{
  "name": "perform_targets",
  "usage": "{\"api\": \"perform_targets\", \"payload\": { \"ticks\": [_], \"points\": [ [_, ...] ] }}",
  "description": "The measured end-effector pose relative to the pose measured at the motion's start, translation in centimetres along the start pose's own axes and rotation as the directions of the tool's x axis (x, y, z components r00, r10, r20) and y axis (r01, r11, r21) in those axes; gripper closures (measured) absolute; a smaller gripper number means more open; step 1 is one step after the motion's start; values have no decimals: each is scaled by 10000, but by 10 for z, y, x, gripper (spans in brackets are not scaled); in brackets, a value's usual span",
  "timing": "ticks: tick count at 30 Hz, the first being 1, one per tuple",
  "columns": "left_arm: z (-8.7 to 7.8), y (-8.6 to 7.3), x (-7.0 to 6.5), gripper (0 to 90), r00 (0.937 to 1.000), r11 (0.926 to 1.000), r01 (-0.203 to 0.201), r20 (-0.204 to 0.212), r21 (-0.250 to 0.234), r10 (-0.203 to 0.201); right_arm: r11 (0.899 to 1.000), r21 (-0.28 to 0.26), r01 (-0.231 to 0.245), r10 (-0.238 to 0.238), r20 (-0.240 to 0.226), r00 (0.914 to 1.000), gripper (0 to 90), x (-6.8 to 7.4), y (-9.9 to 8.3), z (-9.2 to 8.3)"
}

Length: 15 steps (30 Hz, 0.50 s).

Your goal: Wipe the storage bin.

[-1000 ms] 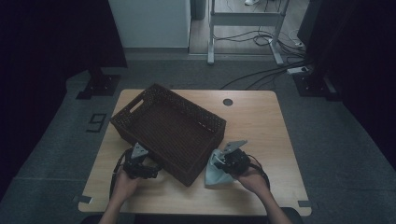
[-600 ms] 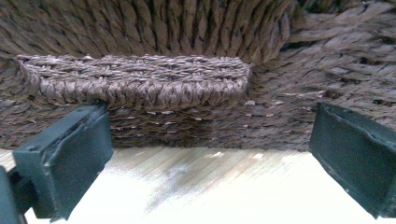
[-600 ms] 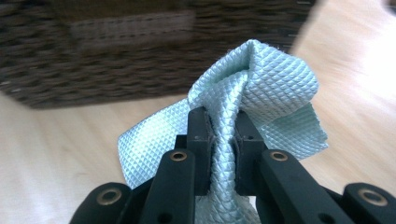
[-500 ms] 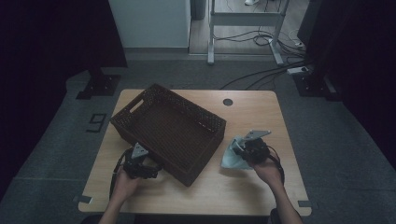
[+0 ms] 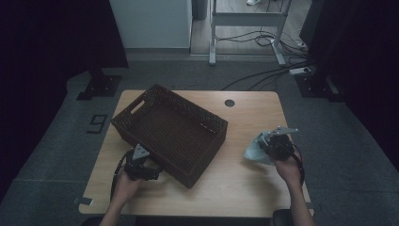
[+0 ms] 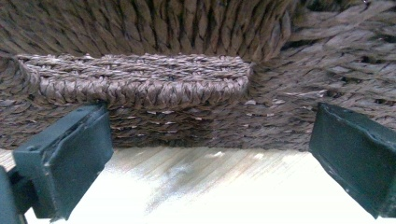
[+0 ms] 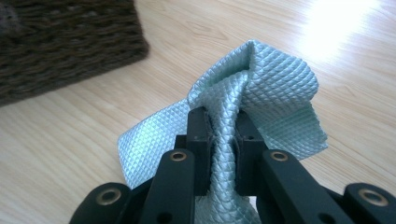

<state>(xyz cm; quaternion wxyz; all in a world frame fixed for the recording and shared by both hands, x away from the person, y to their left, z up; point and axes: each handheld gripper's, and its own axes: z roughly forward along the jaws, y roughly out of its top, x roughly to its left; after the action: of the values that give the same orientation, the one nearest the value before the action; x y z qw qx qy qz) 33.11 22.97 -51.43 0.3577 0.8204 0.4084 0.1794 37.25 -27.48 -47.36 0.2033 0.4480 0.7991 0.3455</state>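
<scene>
A pale mint-green cloth with a fine diamond weave (image 7: 261,88) is bunched and pinched between the two black pads of the right tongs (image 7: 223,133), which are clenched tightly on a gathered fold of it; the rest of the fabric billows up past the tips and hangs down on either side, one flap trailing toward the light wooden surface (image 7: 70,140). In the high view the cloth (image 5: 256,148) sits at the right part of the surface, well apart from the basket and near the right edge, carried by the right tongs (image 5: 270,143) in the person's right hand (image 5: 287,167). The dark brown woven wicker basket (image 5: 169,132), rectangular with a slot handle in its far short wall, lies at an angle across the left and middle of the surface (image 5: 235,188). The left tongs (image 5: 141,165), held in the left hand (image 5: 124,183), rest at the basket's near corner; in the left gripper view their black jaws stand wide apart, released, with nothing between them, facing the basket's plaited wall and rim (image 6: 140,84) just above the wood. A small round dark grommet (image 5: 229,102) is set in the far part of the surface.
</scene>
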Motion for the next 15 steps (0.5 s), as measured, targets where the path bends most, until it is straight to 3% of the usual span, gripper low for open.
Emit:
{"api": "perform_targets", "payload": {
  "ticks": [6, 15],
  "points": [
    [0, 0, 0, 0, 10000, 10000, 3, 1, -9, -3, 9993, 286, -248, 244, 132, 9996, 779, -7, -9, 10],
    [0, 0, 1, 0, 10000, 10000, 32, -10, 16, -32, 9947, 1031, -8, 14, -53, 10000, 727, -3, -18, 32]
  ]
}}
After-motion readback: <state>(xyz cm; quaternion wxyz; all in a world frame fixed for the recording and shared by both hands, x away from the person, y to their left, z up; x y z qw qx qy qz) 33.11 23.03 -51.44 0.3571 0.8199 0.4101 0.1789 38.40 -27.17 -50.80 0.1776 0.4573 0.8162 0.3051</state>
